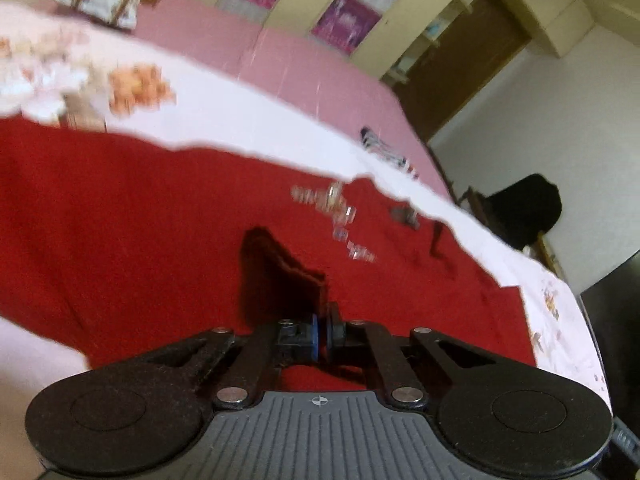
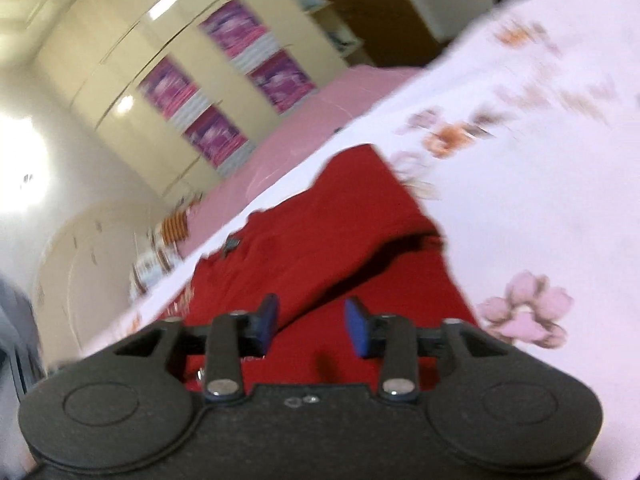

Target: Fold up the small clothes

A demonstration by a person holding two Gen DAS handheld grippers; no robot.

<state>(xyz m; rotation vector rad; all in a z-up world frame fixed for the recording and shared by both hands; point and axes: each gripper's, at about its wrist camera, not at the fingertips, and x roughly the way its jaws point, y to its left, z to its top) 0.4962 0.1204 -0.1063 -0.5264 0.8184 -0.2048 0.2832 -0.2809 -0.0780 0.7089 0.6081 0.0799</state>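
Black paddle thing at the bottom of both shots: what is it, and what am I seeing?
It is a handheld two-finger gripper; a person carries one in each hand, each with a fisheye camera looking along its fingers. One picture comes from the left gripper, the other from the right gripper. Both look at a red garment spread on a floral sheet over a bed. The left jaws are shut, seemingly pinching a fold of the red cloth, though blur makes that uncertain. The right jaws stand apart, holding nothing.
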